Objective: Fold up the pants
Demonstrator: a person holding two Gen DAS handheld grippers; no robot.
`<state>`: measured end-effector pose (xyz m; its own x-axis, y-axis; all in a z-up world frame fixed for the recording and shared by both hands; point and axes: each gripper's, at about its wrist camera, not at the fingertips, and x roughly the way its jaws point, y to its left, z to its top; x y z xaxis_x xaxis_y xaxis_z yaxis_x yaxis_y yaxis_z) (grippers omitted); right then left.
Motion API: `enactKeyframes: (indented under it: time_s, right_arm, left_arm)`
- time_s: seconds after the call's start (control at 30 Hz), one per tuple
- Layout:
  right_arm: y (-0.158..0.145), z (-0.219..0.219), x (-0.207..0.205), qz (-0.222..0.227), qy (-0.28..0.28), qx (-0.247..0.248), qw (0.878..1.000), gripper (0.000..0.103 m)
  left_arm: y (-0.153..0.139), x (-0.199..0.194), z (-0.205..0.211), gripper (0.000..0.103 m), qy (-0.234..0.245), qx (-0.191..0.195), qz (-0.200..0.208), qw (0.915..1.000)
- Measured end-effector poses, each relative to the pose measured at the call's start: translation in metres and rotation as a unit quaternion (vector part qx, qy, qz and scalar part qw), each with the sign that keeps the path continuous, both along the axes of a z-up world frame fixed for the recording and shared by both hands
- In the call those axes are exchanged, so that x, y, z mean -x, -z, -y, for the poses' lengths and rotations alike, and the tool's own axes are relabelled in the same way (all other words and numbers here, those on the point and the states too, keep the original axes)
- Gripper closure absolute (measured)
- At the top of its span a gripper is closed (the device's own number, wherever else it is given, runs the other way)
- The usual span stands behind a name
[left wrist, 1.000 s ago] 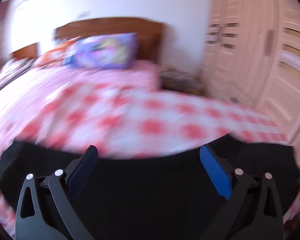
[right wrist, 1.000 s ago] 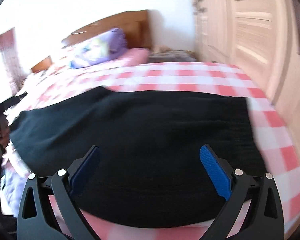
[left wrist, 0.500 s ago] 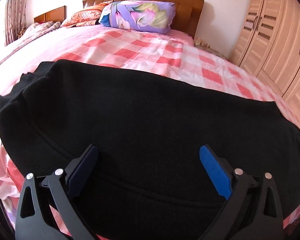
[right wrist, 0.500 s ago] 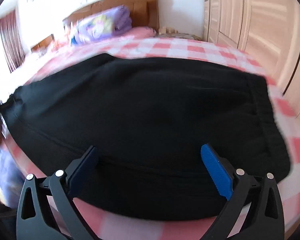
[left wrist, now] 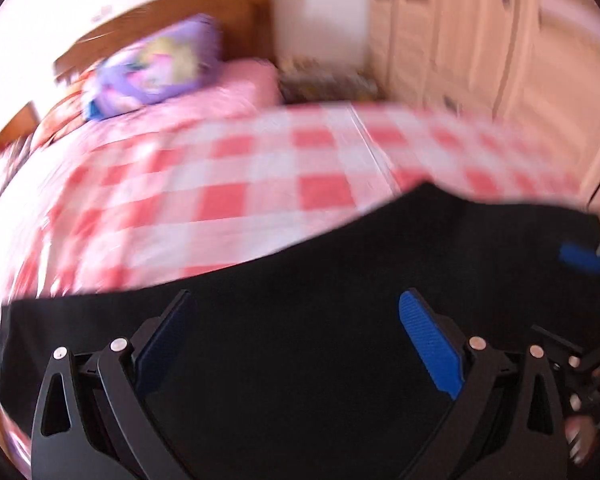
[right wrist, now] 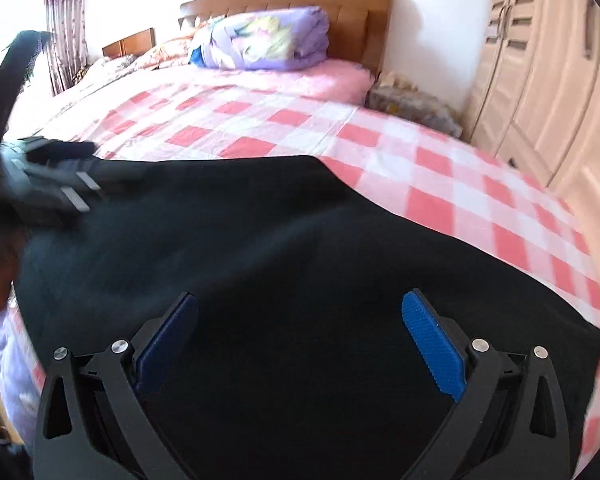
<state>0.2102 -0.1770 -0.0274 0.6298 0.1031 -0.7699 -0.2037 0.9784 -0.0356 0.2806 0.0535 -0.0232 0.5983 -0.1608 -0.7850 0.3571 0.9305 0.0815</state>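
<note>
on bedspread [right wrist: 440, 168], black pants [right wrist: 279, 264] lie spread.

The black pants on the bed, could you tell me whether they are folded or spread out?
Spread out: the black pants lie as one broad flat sheet across the checked bedsheet. Whether layers are doubled underneath, cannot tell.

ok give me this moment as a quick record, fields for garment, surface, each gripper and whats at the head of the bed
garment: black pants, spread flat
surface: bed with pink checked sheet
left gripper: open, over the pants, holding nothing
right gripper: open, over the pants, holding nothing
head of bed: purple folded quilt, wooden headboard
beside bed: cream wardrobe
</note>
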Motion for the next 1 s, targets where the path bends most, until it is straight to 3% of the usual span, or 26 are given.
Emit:
enactKeyframes:
  time_s: [0.1, 0.13, 0.17, 0.2, 0.27, 0.4, 0.47, 0.53, 0.63, 0.7, 0.8, 0.93, 1.0]
  right_arm:
    - [0.027, 0.014, -0.021, -0.059, 0.012, 0.018, 0.998, 0.005]
    - [0.029, 0.018, -0.02, -0.078, 0.012, -0.002, 0.997, 0.005]
    - [0.026, 0.025, -0.019, -0.08, 0.007, -0.013, 0.997, 0.005]
    - [0.027, 0.027, -0.018, -0.087, 0.001, 0.012, 0.996, 0.005]
    - [0.024, 0.038, -0.011, -0.088, -0.003, 0.014, 0.996, 0.005]
    - [0.028, 0.07, -0.001, -0.086, 0.028, 0.012, 0.996, 0.005]
    - [0.029, 0.09, 0.007, -0.087, 0.02, -0.015, 0.996, 0.004]
    - [0.024, 0.102, 0.017, -0.091, 0.018, -0.007, 0.996, 0.005]
    - [0.008, 0.134, 0.038, -0.062, 0.07, -0.022, 0.995, 0.005]
    - [0.019, 0.145, 0.045, -0.075, 0.081, 0.024, 0.994, 0.005]
    - [0.02, 0.15, 0.059, -0.068, 0.056, 0.021, 0.996, 0.005]
    - [-0.003, 0.164, 0.085, -0.005, 0.107, 0.011, 0.994, 0.005]
    - [0.014, 0.179, 0.086, -0.032, 0.148, 0.053, 0.987, 0.004]
  left_arm:
    - [0.032, -0.022, 0.026, 0.002, 0.023, -0.058, -0.011, 0.998]
    - [0.039, -0.025, 0.027, 0.001, 0.022, -0.069, -0.01, 0.9973]
    - [0.041, -0.028, 0.022, 0.001, 0.027, -0.057, -0.006, 0.998]
    - [0.043, -0.031, 0.016, 0.001, 0.026, -0.04, -0.013, 0.9988]
    - [0.045, -0.038, 0.002, 0.001, 0.013, -0.008, -0.027, 0.9995]
    - [0.047, -0.04, 0.001, 0.001, 0.011, -0.011, -0.022, 0.9996]
    - [0.046, -0.04, 0.001, 0.001, 0.01, -0.007, -0.023, 0.9997]
    - [0.045, -0.041, 0.001, 0.001, 0.008, -0.004, -0.023, 0.9997]
    - [0.044, -0.039, 0.002, 0.001, 0.006, -0.006, -0.021, 0.9997]
    - [0.044, -0.039, 0.001, 0.001, 0.004, -0.004, -0.021, 0.9998]
    - [0.044, -0.039, 0.001, 0.001, 0.002, -0.001, -0.021, 0.9998]
    - [0.044, -0.04, 0.001, 0.001, 0.0, 0.0, -0.02, 0.9998]
    - [0.044, -0.04, 0.001, 0.001, 0.0, 0.0, -0.021, 0.9998]
